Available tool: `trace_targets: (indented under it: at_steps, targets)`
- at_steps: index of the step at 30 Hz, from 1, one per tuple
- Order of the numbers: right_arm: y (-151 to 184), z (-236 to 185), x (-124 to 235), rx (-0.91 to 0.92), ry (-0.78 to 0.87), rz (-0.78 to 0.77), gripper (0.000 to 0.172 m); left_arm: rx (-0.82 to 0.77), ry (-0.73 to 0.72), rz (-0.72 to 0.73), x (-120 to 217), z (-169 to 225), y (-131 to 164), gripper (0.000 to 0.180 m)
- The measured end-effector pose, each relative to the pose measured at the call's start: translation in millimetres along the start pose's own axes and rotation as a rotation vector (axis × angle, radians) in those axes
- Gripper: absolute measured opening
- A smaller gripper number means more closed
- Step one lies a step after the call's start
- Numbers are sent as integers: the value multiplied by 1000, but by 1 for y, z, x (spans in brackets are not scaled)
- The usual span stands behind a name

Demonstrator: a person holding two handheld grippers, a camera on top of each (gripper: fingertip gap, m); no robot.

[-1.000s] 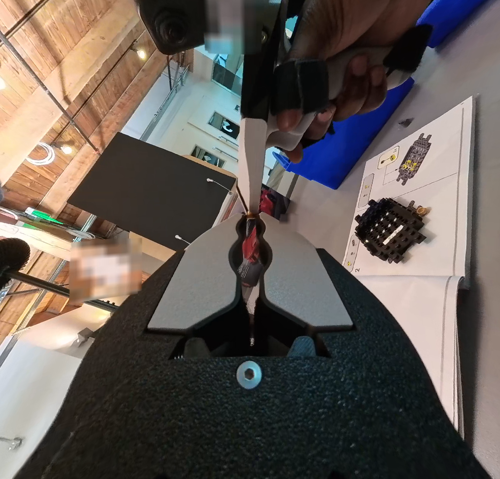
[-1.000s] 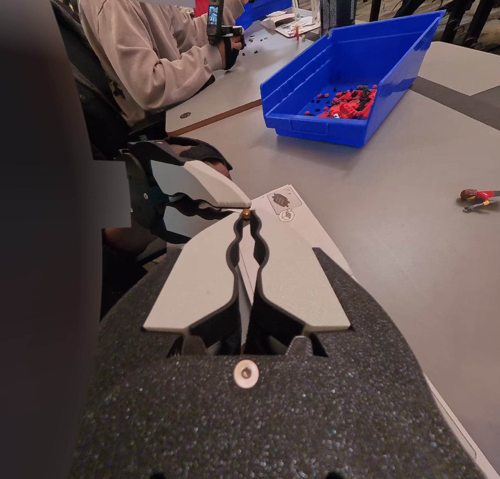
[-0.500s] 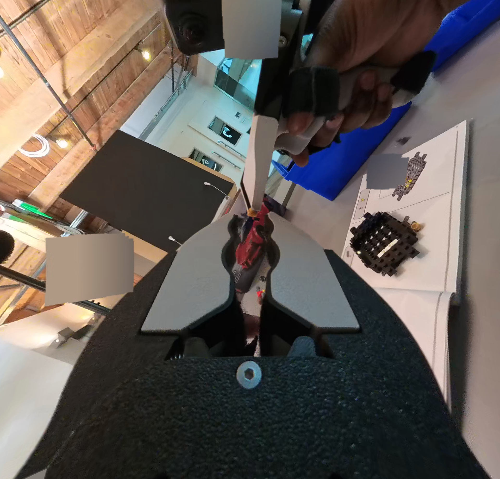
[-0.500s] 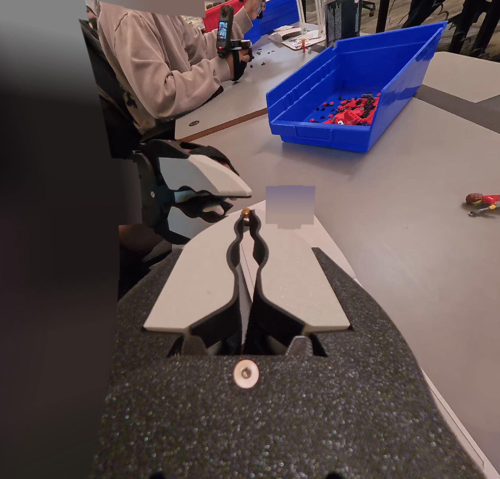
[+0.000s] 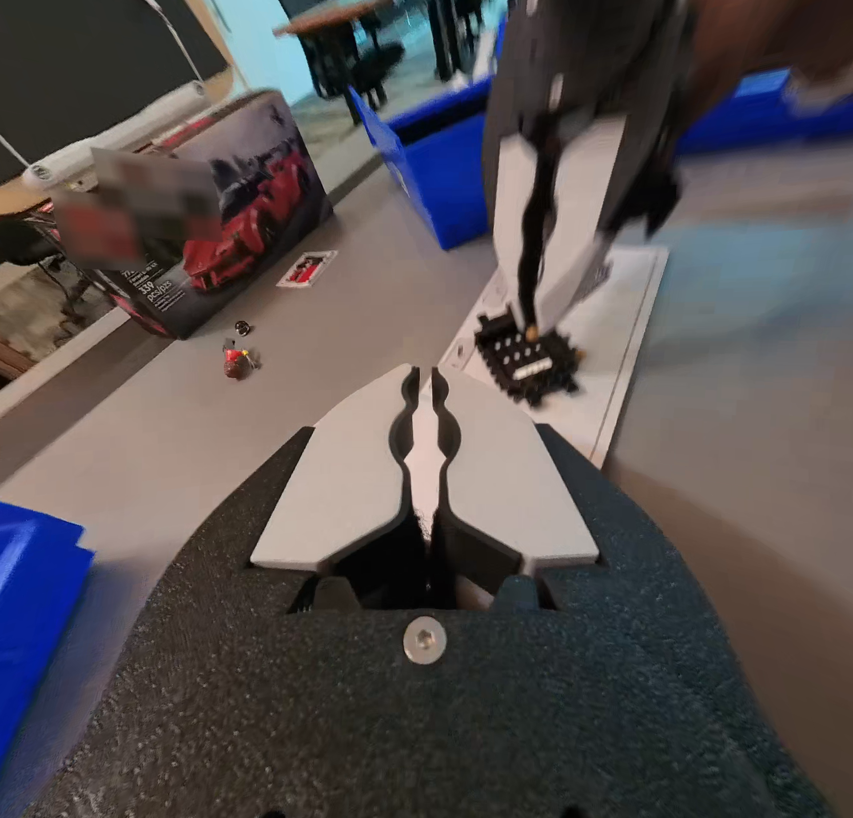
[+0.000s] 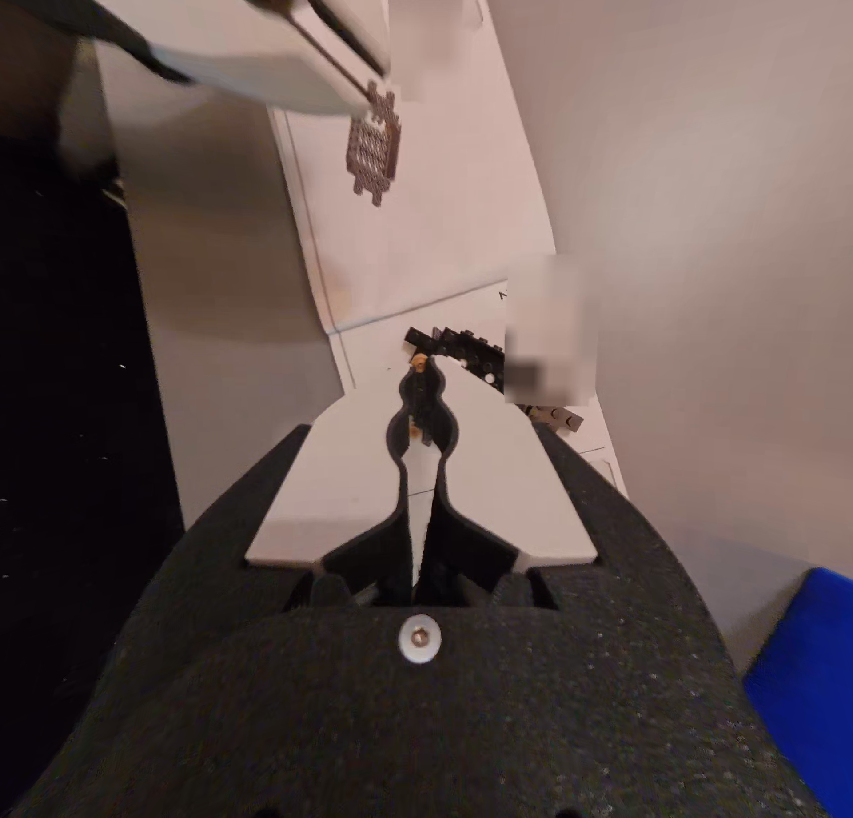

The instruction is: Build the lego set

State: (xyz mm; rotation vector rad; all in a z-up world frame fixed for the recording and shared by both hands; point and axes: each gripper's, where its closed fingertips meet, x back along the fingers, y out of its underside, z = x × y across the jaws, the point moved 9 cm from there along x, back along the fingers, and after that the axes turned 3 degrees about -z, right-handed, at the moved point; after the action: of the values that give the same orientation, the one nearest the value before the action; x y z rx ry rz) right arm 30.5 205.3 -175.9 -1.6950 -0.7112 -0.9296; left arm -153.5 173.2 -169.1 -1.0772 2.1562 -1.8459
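Here the right gripper [image 6: 421, 367] is pinched shut on a tiny tan stud [image 6: 419, 362], tips poised over the near edge of the black plate assembly [image 5: 526, 364] lying on the open instruction booklet [image 6: 415, 242]. Left gripper [image 5: 422, 371] carries nothing; a narrow slit shows between its tips, just short of the booklet. A small red-and-dark figure [image 5: 237, 364] lies loose on the grey table [image 5: 346, 334], beside a dark box picturing a red car [image 5: 231, 223].

Risk: the stud is barely held at the tips; a skewed press may flick it away or shove the unbraced assembly across the slick paper.

The box and booklet carry printing; not transcribed.
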Motion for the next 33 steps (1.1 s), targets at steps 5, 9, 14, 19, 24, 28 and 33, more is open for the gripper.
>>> trace_targets:
  at_steps: [5,9,14,19,24,28,33]
  targets:
    - [-6,9,-20,35,-16,-169,4,88,-13,91,11,-10,3,4]
    - [-8,16,-27,23,-26,-212,4,84,-49,86,16,-16,8,5]
    - [-8,19,-31,7,-23,-224,3,102,-62,103,18,-18,10,5]
    - [-8,20,-32,5,-25,-219,3,103,-69,99,18,-18,12,6]
    - [-8,20,-34,1,-33,-221,4,88,-71,91,18,-16,12,6]
    - [-8,20,-35,6,-31,-221,3,82,-69,92,17,-16,12,6]
    - [-7,20,-37,6,-30,-225,4,83,-68,92,17,-16,13,6]
